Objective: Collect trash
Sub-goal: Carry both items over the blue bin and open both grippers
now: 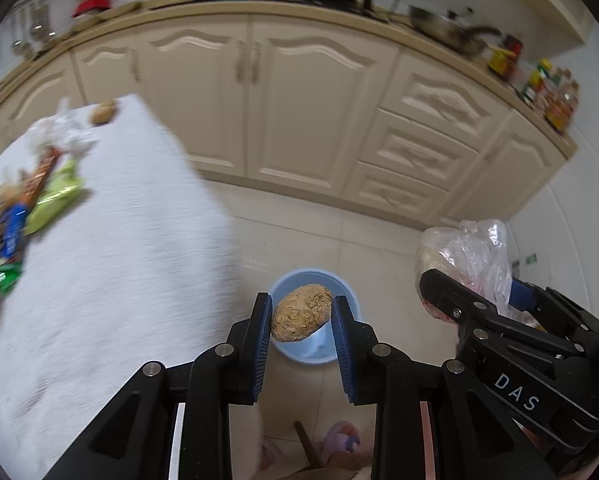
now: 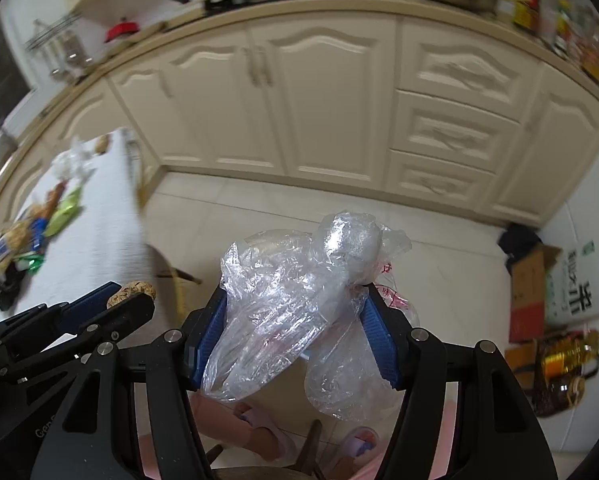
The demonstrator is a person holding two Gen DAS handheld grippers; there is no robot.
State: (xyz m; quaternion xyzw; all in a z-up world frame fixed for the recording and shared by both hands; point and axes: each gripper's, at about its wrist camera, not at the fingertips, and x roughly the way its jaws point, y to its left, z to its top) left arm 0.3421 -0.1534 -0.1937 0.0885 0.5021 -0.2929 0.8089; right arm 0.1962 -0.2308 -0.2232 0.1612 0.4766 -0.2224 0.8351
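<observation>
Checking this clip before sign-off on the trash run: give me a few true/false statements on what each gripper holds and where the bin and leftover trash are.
1. The left gripper grips a brown crumpled ball. True.
2. The right gripper is empty. False: it is shut on a clear plastic bag.
3. A light blue bin stands on the floor below the left gripper. True.
4. The bin sits on the table. False: it is on the tiled floor.
5. Wrappers remain on the white table. True.
</observation>
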